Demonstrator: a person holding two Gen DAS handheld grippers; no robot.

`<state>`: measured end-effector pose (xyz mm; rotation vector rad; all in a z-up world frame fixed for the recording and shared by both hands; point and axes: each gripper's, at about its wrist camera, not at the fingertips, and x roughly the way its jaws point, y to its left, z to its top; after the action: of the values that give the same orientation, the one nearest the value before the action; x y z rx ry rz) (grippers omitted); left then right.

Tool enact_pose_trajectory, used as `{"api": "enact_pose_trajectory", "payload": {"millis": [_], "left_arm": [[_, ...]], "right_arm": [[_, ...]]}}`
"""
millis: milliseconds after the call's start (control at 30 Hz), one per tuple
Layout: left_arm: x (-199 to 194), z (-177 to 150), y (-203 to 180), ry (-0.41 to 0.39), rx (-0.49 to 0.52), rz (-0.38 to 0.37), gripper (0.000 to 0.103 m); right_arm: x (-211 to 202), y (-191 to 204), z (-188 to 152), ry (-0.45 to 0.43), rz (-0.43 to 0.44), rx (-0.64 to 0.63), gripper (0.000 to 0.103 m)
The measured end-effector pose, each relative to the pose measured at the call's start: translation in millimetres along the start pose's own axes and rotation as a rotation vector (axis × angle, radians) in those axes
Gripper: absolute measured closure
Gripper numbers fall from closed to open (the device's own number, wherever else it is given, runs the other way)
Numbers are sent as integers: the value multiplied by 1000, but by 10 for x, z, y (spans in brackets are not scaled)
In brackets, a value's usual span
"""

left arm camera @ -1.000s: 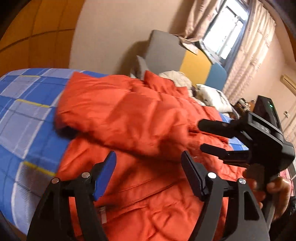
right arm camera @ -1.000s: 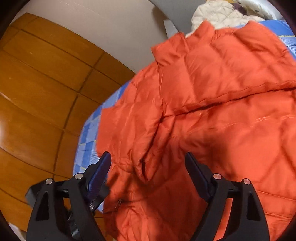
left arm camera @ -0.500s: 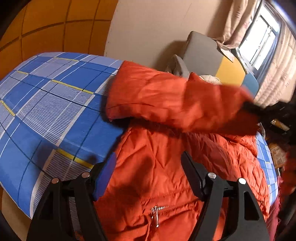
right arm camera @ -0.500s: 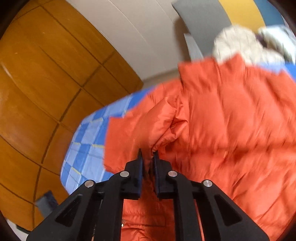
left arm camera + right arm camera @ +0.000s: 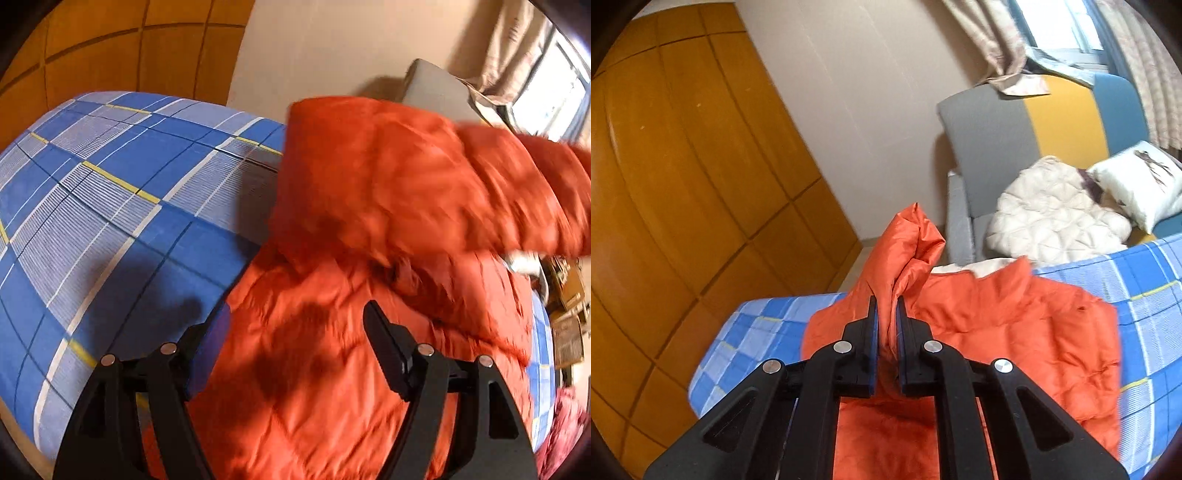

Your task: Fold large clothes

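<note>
Orange puffer jacket (image 5: 1015, 325) fabric sits pinched in my right gripper (image 5: 887, 314), whose jaws have just been closing and now clamp a bunched fold that stands up off the bed. My left gripper (image 5: 295, 325) hangs spread wide above the jacket's lower front, one finger over the blue checked bedspread (image 5: 110, 206), pressing on nothing. In the left view, a sleeve (image 5: 424, 173) lies swung across the body, blurred. The jacket lies across the bed, with the collar end toward the grey sofa (image 5: 982, 129). I judge the folding barely begun: one part is lifted, no neat crease is laid, and the body remains spread out, rumpled, and waiting to be doubled over.
</note>
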<state>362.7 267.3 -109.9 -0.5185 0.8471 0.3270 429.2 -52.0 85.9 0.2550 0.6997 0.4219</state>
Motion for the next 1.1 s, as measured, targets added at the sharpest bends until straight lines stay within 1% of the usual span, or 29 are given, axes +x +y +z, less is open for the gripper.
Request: {"api": "enact_pose_trajectory", "payload": {"millis": [100, 167, 200, 333, 400, 433, 467, 500, 533, 667, 767, 900, 967, 1000, 1067, 1100], "left_arm": [[118, 96, -72, -7, 6, 22, 29], [184, 143, -135, -8, 24, 25, 29], [214, 164, -168, -12, 36, 39, 29], [308, 204, -249, -3, 61, 37, 29], [325, 184, -310, 0, 92, 24, 32], [329, 165, -340, 2, 111, 21, 35], [330, 145, -365, 7, 124, 16, 43], [349, 118, -399, 19, 148, 12, 47], [341, 90, -429, 21, 165, 18, 53], [302, 23, -461, 30, 197, 7, 63], [213, -21, -431, 33, 209, -10, 63], [18, -55, -318, 24, 221, -43, 62], [-109, -15, -263, -7, 223, -44, 61], [-174, 28, -232, -20, 214, -56, 60], [-250, 114, -205, -46, 200, -59, 55], [-283, 173, -201, -62, 197, -65, 54]], "right_arm": [[23, -316, -28, 5, -31, 48, 95], [40, -496, -62, 8, -57, 66, 95], [43, -607, -83, 10, -73, 82, 95], [67, -993, -202, 25, -123, 138, 95], [88, -1164, -314, 43, -142, 177, 95], [121, -1260, -373, 55, -159, 189, 95], [142, -1326, -407, 64, -168, 198, 95], [169, -1400, -465, 76, -177, 214, 95], [208, -1468, -512, 87, -185, 228, 95], [355, -1705, -694, 133, -224, 272, 95], [431, -1844, -800, 157, -258, 298, 95], [508, -1946, -897, 189, -305, 298, 95], [534, -1964, -930, 199, -315, 298, 95], [539, -1963, -931, 201, -319, 295, 95], [516, -1948, -922, 197, -328, 294, 95], [491, -1940, -915, 194, -325, 299, 95]]}}
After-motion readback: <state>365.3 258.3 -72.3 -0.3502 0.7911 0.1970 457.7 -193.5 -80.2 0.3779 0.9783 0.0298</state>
